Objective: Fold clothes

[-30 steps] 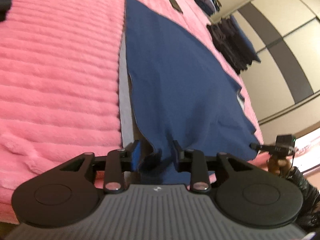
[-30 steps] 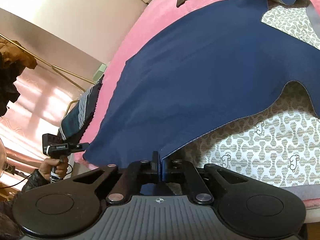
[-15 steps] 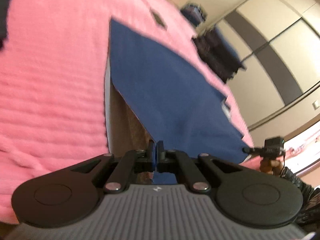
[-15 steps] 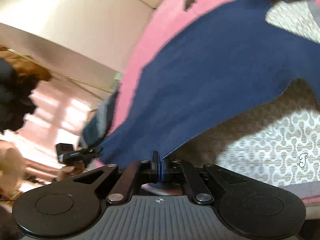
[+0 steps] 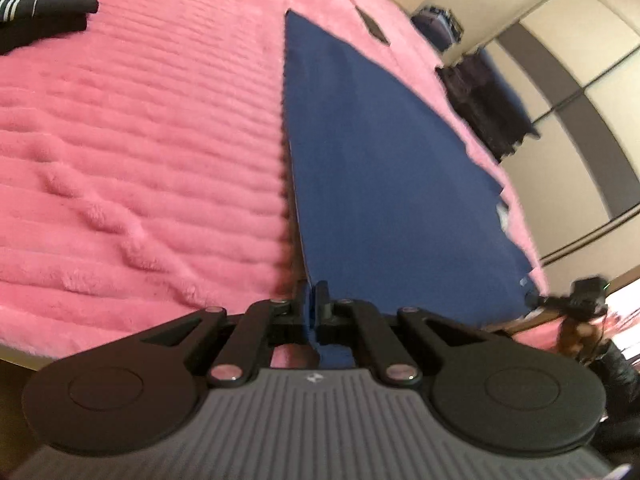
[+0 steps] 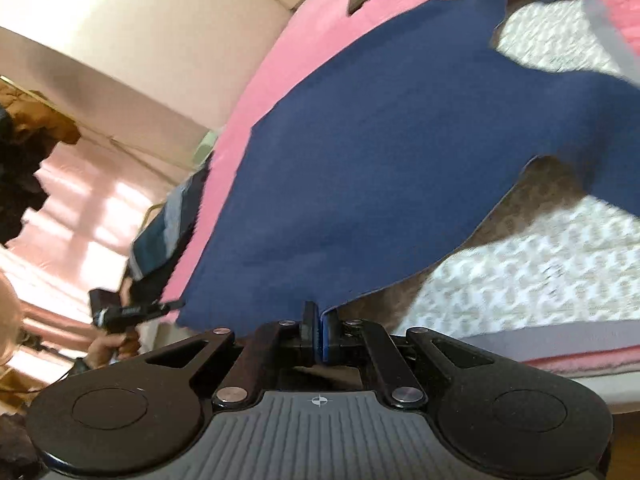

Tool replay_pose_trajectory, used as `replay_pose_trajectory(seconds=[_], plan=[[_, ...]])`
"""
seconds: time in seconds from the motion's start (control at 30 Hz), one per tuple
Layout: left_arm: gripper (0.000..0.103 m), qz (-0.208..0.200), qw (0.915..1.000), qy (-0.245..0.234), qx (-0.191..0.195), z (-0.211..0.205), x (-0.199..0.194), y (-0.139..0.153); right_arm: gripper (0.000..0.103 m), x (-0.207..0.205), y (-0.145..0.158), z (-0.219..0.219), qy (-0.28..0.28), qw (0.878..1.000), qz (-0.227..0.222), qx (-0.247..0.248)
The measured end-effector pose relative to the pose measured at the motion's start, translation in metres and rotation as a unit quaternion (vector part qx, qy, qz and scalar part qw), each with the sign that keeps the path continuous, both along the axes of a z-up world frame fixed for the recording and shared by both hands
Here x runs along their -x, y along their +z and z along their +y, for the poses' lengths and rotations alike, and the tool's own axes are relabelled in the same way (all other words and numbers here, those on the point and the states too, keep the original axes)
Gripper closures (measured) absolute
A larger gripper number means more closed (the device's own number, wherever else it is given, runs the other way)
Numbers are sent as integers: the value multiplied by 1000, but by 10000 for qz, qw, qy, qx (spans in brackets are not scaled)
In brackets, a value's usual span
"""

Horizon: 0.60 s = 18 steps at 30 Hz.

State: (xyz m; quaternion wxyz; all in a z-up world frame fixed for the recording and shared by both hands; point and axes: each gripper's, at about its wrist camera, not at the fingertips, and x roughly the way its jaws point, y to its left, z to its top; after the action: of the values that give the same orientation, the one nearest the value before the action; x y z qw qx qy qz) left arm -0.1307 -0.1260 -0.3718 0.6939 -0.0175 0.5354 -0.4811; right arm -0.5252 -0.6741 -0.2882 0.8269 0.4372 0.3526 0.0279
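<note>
Both hand-held grippers (image 5: pixel 314 306) (image 6: pixel 319 334) pinch the navy cloth's (image 5: pixel 380 168) near edge.

The left gripper (image 5: pixel 314 300) has a grey ribbed housing behind its fingers, bearing a small white emblem on the centre line. To either side of the fingers sits a round black disc with a shallow circular recess. Black link arms run from the housing to the fingers (image 5: pixel 322 294), each pinned by silver round-headed screws, and triangular cut-outs open the outer plates. Blue pads line the fingers' inner faces.

The right gripper (image 6: pixel 318 328) matches it: grey ribbed body, a white crosshair mark, black discs, silver screws, blue pad (image 6: pixel 326 336). A dark sleeve covers the wrist beyond the right disc in the left view.
</note>
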Motion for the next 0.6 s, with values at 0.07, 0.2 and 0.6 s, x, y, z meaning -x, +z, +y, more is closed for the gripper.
replay_pose_trajectory(seconds=[0.07, 0.2, 0.6], plan=[[99, -240, 9994, -37, -237, 3, 2, 4, 81, 6, 2, -2, -62, 9997, 130, 187], [98, -822, 9957, -9, -432, 6, 6, 27, 22, 28, 14, -4, -365, 9974, 114, 609], [80, -1532, 9801, -1257, -81, -111, 51, 60, 22, 66, 16, -55, -1933, 9729, 485, 1174]])
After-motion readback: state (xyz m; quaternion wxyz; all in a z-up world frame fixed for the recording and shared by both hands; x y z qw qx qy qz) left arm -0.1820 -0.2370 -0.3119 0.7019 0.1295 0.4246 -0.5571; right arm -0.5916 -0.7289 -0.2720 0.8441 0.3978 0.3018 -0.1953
